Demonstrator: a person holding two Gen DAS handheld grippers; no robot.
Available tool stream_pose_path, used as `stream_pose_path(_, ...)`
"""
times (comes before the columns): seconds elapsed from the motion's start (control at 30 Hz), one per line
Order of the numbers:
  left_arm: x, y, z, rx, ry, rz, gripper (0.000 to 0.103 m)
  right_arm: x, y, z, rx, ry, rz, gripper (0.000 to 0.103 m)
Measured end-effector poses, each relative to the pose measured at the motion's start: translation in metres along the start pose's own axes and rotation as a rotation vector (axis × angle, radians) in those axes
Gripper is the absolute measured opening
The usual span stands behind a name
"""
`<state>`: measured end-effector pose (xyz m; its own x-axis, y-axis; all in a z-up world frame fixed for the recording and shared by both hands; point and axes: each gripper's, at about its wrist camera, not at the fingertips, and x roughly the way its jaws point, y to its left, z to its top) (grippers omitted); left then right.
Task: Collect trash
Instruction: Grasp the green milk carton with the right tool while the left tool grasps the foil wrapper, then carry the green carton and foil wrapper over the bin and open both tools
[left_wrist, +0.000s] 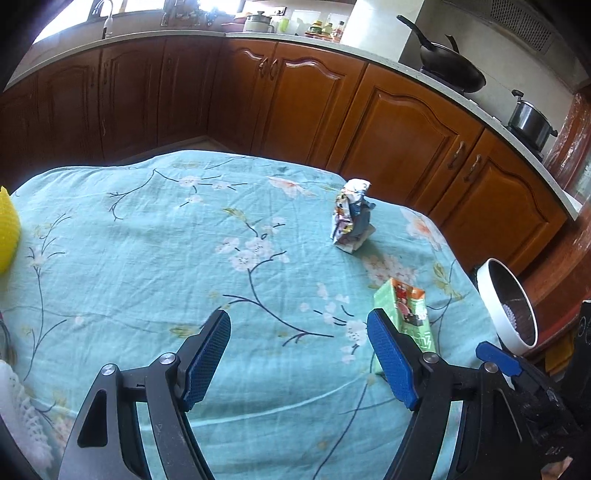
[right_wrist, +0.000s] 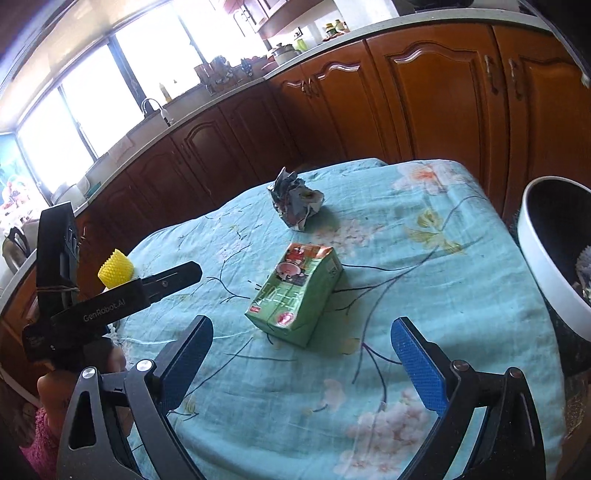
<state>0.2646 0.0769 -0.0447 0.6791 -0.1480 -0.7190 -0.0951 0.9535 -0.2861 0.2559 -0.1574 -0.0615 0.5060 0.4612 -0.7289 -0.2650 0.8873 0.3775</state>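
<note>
Brown kitchen cabinets (left_wrist: 399, 122) curve behind a worktop (left_wrist: 147, 258) under a teal floral cloth. On it a green carton (right_wrist: 295, 291) lies on its side, with a crumpled wrapper (right_wrist: 295, 199) beyond it and a white bin (right_wrist: 546, 258) at the right edge. Both the left tongs (left_wrist: 299, 354) and the right tongs (right_wrist: 303, 369) stand apart, empty, above the cloth. A yellow cup (right_wrist: 116, 271) sits far left.

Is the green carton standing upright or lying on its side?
Lying on its side. The carton rests lengthwise on the tablecloth, its printed face up and its folded end facing the right-wrist camera.
</note>
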Motion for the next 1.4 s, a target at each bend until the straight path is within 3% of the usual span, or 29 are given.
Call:
stream_pose_path(0.33,0.023,0.011,0.017,-0.018,0.012,0.010,0.076,0.069,0.007,0.019,0.005,0.098,-0.061,0.081)
stream_pose_path(0.5,0.051,-0.007,0.028,0.010,0.031,-0.002,0.076,0.069,-0.005,0.022,0.026,0.108,-0.048,0.051)
stream_pose_path(0.73,0.100,-0.044,0.049,0.057,0.055,-0.035,0.076,0.029,-0.041,0.025,0.074,0.045,-0.074,0.049)
stream_pose_path(1.0,0.143,-0.068,0.078,0.082,-0.007,0.031,0.076,0.002,-0.076,0.024,0.132,0.003,-0.083,0.049)
stream_pose_path(1.07,0.150,-0.070,0.080,0.080,-0.009,0.039,0.072,-0.001,-0.075,0.024,0.132,-0.002,-0.081,0.049)
stream_pose_path(1.1,0.153,-0.071,0.079,0.079,-0.007,0.032,0.059,-0.003,-0.076,0.024,0.133,-0.005,-0.080,0.049)
stream_pose_path(1.13,0.154,-0.072,0.077,0.082,0.003,0.020,0.039,-0.004,-0.077,0.025,0.133,-0.009,-0.079,0.049)
stream_pose_path(1.2,0.155,-0.073,0.071,0.081,0.032,-0.006,0.025,-0.007,-0.078,0.024,0.132,-0.017,-0.076,0.048)
stream_pose_path(1.4,0.129,-0.084,0.047,0.108,0.034,-0.080,0.020,-0.022,-0.080,0.025,0.125,-0.052,-0.062,0.048)
